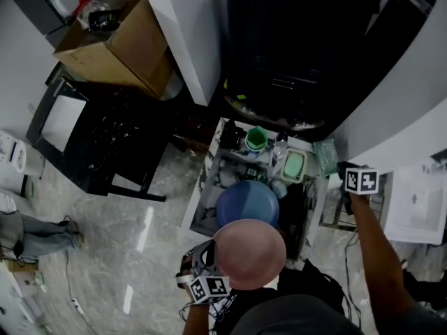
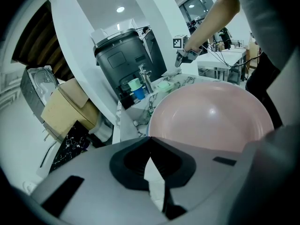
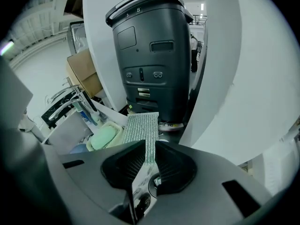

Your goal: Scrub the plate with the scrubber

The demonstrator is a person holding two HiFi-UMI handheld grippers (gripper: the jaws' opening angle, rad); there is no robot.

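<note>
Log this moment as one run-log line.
left gripper: shut on pink plate | right gripper: open at scrubber, no grip | scrubbing: not under way

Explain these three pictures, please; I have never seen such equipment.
No robot here: a person holds a two-jaw gripper in each hand. One picture comes from a camera on the person's head, looking down; the other two from cameras riding on each gripper. The left gripper is clamped on the rim of a round pink plate. The right gripper has a silver-green mesh scrubber between its jaws, which look slightly apart. Below, a round blue dish lies in a small white sink.
</note>
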